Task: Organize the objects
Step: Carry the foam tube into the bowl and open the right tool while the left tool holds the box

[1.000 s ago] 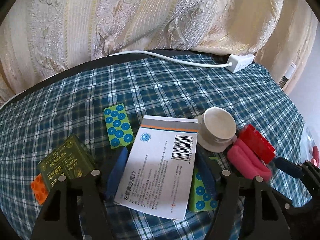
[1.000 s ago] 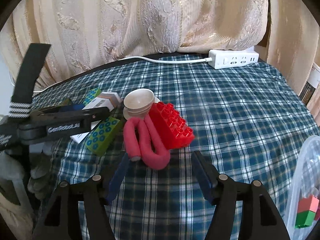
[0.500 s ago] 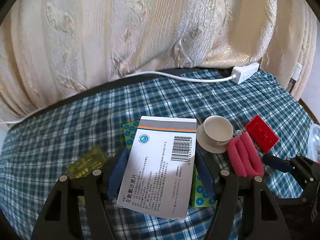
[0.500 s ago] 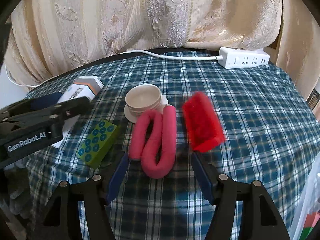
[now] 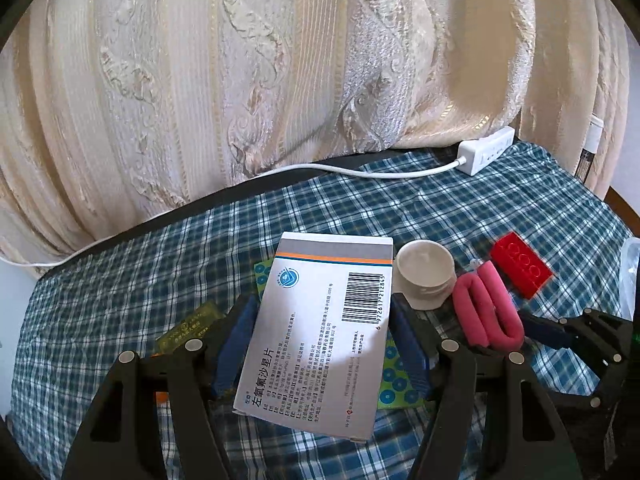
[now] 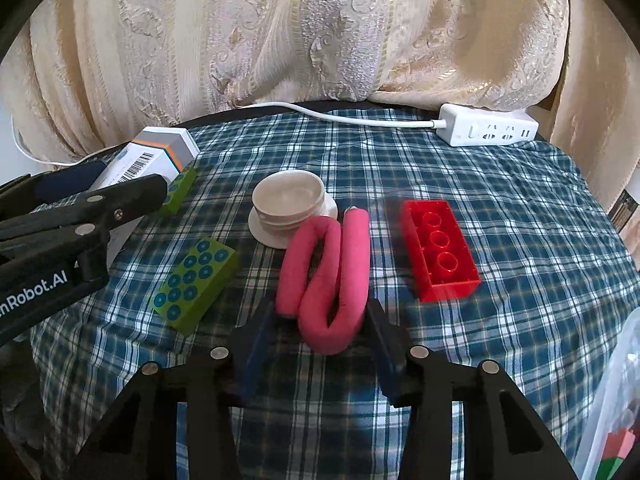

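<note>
My left gripper (image 5: 320,344) is shut on a white medicine box (image 5: 320,332) and holds it above the checked table; the box also shows in the right wrist view (image 6: 152,156). My right gripper (image 6: 320,332) is open, its fingers on either side of the near end of a folded pink foam roll (image 6: 328,272), low over the cloth. A red brick (image 6: 440,248) lies hollow side up to the right of the roll. A white cup on a saucer (image 6: 288,208) stands behind the roll. Two green dotted blocks (image 6: 196,280) (image 6: 180,188) lie at the left.
A white power strip (image 6: 488,130) with its cable lies at the table's far edge, in front of a cream curtain. A dark green box (image 5: 188,328) and an orange brick (image 5: 162,396) lie under my left gripper. A clear plastic container (image 6: 616,420) stands at the right edge.
My left gripper has lifted the medicine box higher above the table. The red brick has tipped off the pink roll and come to rest hollow side up. My right gripper has come up to the roll.
</note>
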`<action>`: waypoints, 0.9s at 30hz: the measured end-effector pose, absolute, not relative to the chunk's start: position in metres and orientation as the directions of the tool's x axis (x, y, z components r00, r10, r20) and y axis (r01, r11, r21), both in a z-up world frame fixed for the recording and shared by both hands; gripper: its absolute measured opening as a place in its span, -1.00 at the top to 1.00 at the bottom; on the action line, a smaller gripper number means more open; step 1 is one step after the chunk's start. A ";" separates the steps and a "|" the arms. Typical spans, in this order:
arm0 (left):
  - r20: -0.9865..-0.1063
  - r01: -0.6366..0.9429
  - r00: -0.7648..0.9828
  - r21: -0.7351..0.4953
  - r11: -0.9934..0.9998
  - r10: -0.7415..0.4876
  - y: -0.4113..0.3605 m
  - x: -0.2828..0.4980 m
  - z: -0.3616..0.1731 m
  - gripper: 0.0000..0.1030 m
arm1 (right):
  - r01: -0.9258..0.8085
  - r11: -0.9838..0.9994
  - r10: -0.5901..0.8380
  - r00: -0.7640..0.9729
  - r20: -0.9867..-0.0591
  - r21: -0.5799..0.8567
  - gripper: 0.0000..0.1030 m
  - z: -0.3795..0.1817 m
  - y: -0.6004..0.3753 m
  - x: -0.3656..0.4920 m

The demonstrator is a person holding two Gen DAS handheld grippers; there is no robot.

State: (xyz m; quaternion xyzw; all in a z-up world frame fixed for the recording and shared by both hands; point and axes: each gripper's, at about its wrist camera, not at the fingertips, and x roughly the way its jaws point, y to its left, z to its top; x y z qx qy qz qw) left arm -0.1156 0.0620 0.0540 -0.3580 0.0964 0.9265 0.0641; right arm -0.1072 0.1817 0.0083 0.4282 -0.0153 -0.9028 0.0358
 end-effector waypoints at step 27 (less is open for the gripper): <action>-0.666 -0.258 -0.739 0.146 -0.955 0.098 0.095 -0.076 0.062 -0.32 | -0.042 -0.988 -0.078 -0.681 -0.728 0.146 0.07 0.030 0.220 -0.038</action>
